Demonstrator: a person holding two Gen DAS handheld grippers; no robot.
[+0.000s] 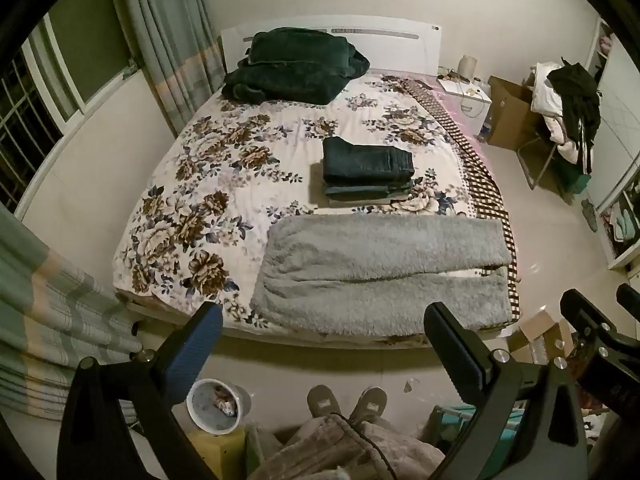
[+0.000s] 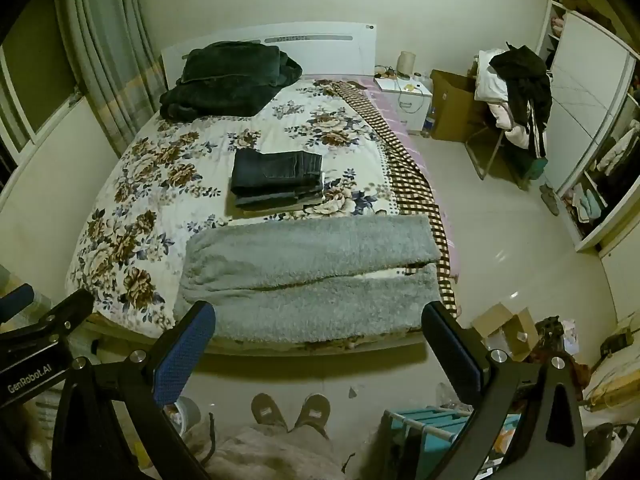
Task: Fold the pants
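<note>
Grey fleece pants [image 1: 380, 272] lie spread across the near end of the bed, legs side by side pointing right; they also show in the right wrist view [image 2: 312, 276]. A stack of folded dark jeans [image 1: 366, 170] sits on the floral bedspread behind them, seen too in the right wrist view [image 2: 278, 180]. My left gripper [image 1: 324, 332] is open and empty, held back from the bed's near edge above the floor. My right gripper [image 2: 318, 332] is open and empty, likewise short of the bed edge; it shows at the right edge of the left wrist view [image 1: 592, 320].
A dark green blanket [image 1: 292, 66] lies at the headboard. A waste bin [image 1: 218, 406] stands on the floor by my feet [image 1: 346, 400]. Curtains [image 1: 48, 320] hang left. A nightstand [image 2: 404, 98], cardboard boxes [image 2: 504, 330], a clothes-laden chair [image 2: 516, 96] and a wardrobe [image 2: 592, 128] stand right.
</note>
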